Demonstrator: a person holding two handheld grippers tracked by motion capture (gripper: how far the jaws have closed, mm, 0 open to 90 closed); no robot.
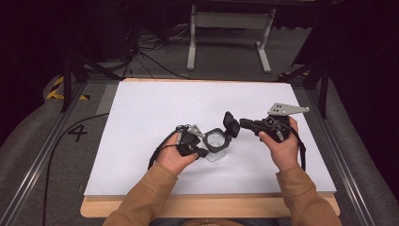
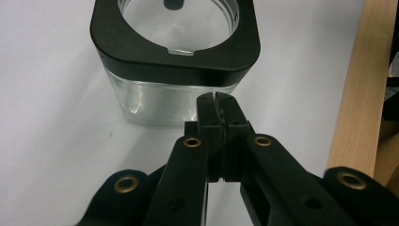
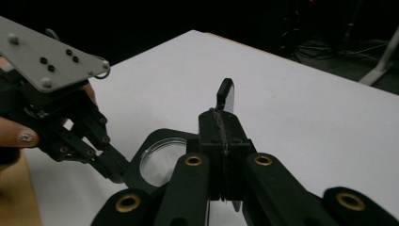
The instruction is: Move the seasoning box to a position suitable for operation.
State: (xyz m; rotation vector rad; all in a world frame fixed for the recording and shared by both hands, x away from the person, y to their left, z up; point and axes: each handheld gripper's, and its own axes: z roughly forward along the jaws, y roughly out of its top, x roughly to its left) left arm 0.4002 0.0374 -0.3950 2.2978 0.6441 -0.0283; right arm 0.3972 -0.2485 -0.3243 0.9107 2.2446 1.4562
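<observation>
Glass jar (image 1: 215, 149) with a black square collar (image 2: 174, 52) stands near the middle of the white table (image 1: 141, 113); its hinged lid (image 1: 231, 124) is tipped up, pinched edgewise in the right gripper (image 3: 225, 120); the left gripper (image 2: 216, 101), jaws pressed together on nothing, rests against the jar's glass side.

clear jar (image 2: 155, 101) — black rim, white table (image 1: 155, 113)
</observation>
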